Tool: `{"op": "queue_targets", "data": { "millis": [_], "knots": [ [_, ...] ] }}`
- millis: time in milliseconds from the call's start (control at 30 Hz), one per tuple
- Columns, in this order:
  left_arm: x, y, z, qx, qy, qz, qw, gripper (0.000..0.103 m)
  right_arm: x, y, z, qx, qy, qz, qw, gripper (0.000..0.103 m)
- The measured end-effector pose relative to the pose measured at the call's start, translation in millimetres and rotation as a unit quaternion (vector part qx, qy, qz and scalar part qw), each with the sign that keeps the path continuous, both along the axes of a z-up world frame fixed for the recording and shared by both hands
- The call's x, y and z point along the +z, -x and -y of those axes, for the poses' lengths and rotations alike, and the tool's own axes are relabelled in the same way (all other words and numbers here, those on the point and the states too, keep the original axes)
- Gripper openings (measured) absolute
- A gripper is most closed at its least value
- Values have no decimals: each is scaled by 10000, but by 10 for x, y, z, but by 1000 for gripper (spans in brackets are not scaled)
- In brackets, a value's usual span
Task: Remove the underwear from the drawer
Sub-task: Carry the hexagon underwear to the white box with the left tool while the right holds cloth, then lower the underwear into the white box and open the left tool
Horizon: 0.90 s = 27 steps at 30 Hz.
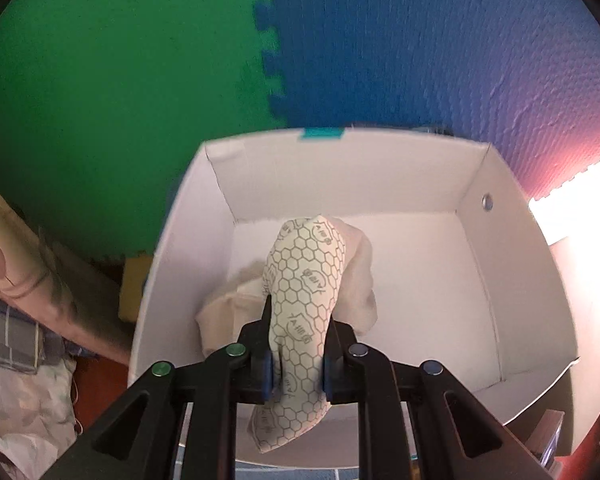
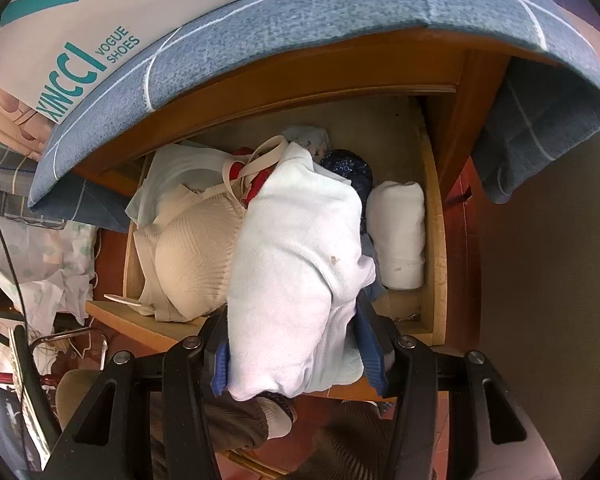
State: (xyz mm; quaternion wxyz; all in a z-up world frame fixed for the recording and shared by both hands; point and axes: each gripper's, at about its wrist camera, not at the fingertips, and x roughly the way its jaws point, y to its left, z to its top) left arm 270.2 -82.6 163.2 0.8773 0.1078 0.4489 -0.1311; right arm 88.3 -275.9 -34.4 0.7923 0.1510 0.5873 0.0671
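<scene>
Right wrist view: your right gripper (image 2: pixel 296 356) pinches the soft, light blue underwear (image 2: pixel 296 256) over the drawer (image 2: pixel 436 240); left gripper (image 1: pixel 298 364) clamps beige underwear (image 1: pixel 304 280), limp, bunch-held.

On my left feed I see a white cardboard box (image 1: pixel 400 184), open-topped, sitting on foam mats: a green mat (image 1: pixel 120 100) to the far left, a blue mat (image 1: pixel 420 40) to the far right, joined by jigsaw teeth. On my right feed a blue checked cover (image 2: pixel 300 28) drapes the cabinet top, with a white shoe box (image 2: pixel 100 32) lying on it at far left.
</scene>
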Motion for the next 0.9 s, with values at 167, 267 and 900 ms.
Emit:
{"op": "queue_targets", "data": {
  "millis": [167, 267, 900],
  "knots": [
    [-186, 6, 53, 2, -91, -208, 9997, 20, 0, 0, -8, -11, 12, 4, 10000, 49],
    [-159, 1, 58, 6, -84, -156, 9998, 22, -6, 0, -8, -8, 14, 0, 10000, 49],
    [494, 468, -131, -143, 7, 557, 9983, 49, -25, -15, -93, 20, 162, -21, 9999, 49]
  ]
}}
